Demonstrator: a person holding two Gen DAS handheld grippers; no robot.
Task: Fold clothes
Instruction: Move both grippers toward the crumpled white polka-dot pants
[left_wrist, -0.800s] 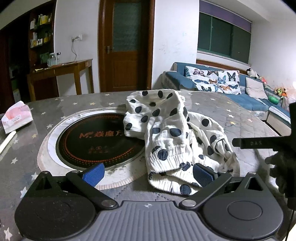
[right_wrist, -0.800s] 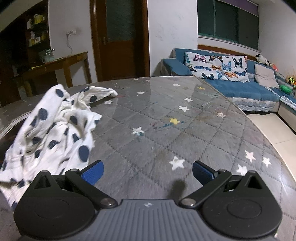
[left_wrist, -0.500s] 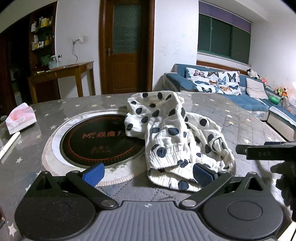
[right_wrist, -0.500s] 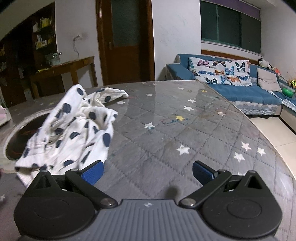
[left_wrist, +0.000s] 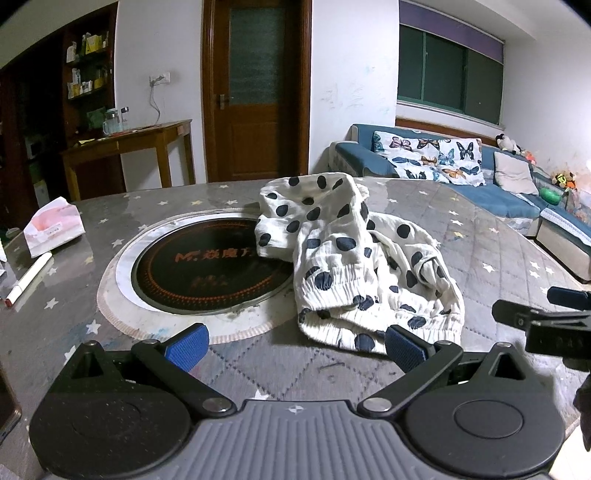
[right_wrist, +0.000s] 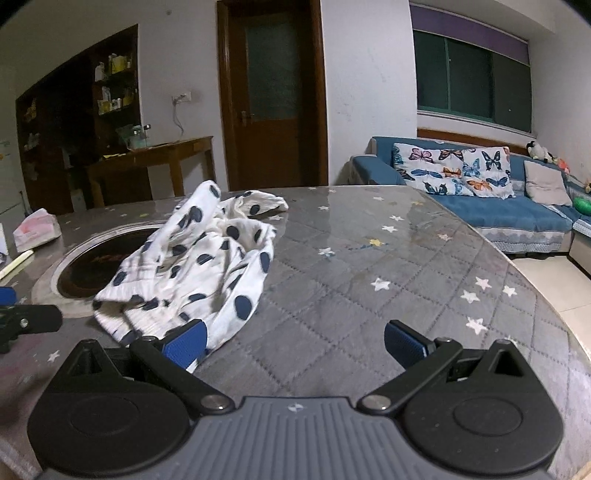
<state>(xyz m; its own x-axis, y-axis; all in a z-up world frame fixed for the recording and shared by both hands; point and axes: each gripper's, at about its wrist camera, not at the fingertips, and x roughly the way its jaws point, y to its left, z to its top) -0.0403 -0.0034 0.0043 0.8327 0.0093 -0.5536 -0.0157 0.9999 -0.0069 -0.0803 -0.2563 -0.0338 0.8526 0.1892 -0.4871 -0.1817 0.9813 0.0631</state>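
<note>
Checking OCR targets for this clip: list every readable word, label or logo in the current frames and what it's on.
"M" followed by orange Chinese characters I cannot make out: on the black cooktop set into the table.
Smaller print lower on the cooktop: blurred.
Label on the tissue pack: too small to read.
Boxes on the shelf: unreadable.

The crumpled white garment with dark polka dots (left_wrist: 354, 266) covers the right edge of the round black cooktop disc (left_wrist: 207, 269). At the right frame edge, the other black gripper (left_wrist: 546, 325) is cut off, and shelf items upper left are too small to read.
</note>
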